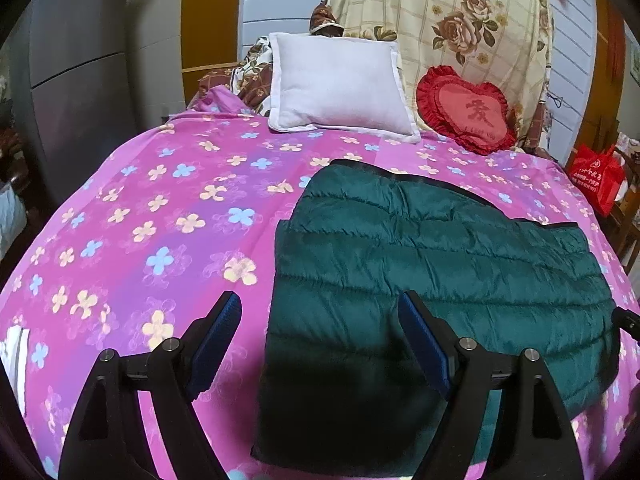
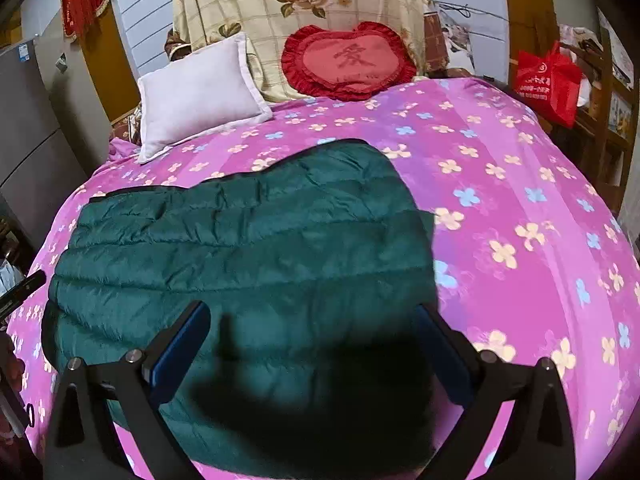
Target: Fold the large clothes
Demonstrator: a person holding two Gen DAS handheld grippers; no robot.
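The green quilted jacket (image 1: pixel 440 280) lies folded flat on the pink flowered bed sheet (image 1: pixel 160 220). Left tongs (image 1: pixel 320 340) and right tongs (image 2: pixel 312 344) are spread wide, holding nothing, above its near edge.

Quilted green jacket (image 1: pixel 440 272) has a slight sheen; flowered bedsheet (image 1: pixel 160 208) is smooth cloth.
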